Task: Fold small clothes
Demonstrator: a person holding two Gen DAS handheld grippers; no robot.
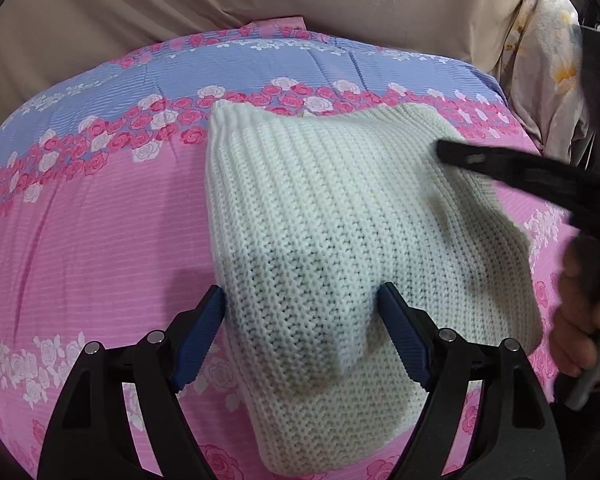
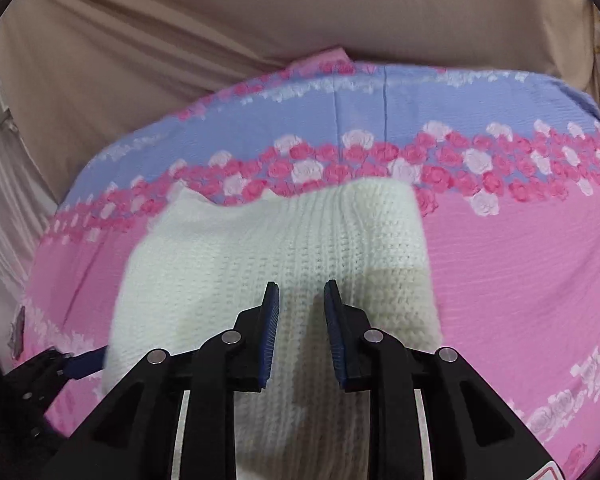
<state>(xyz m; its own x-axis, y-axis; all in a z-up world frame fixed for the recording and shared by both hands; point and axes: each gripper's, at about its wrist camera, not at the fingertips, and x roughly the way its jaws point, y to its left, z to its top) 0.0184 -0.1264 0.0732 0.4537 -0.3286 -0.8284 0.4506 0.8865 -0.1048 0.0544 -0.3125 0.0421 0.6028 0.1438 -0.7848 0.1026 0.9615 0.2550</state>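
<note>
— Beige cloth (image 1: 180, 4) hangs all along the back, and below it the bed is covered by a bedspread (image 1: 80, 220), pink with bands of blue and rows of pink and white roses.

— And the small garment?

— A cream knitted piece (image 1: 320, 220), chunky stitch, lying flat on the pink part of the bedspread. Its far edge reaches the row of roses. It looks folded over on itself, though I can't tell how many layers.

— Where's the left gripper (image 1: 302, 294)?

— Low over the near end of the knit. Its jaws are spread wide, one blue pad on either side of a raised hump of the wool, nothing pinched between them. Whether the pads touch the knit I can't say.

— The right one?

— The right gripper (image 2: 301, 292) is above the middle of the knit, seen from its own camera. Jaws parted with a narrow gap, and the wool shows through it; nothing is clamped. In the left view one black finger (image 1: 500, 164) of it reaches in from the right over the far corner of the knit, and a hand (image 1: 580, 312) grips its handle at the frame's edge.

— Anything else around?

— A pale flowered fabric (image 1: 548, 72) bunched at the far right, beside the bed.
</note>
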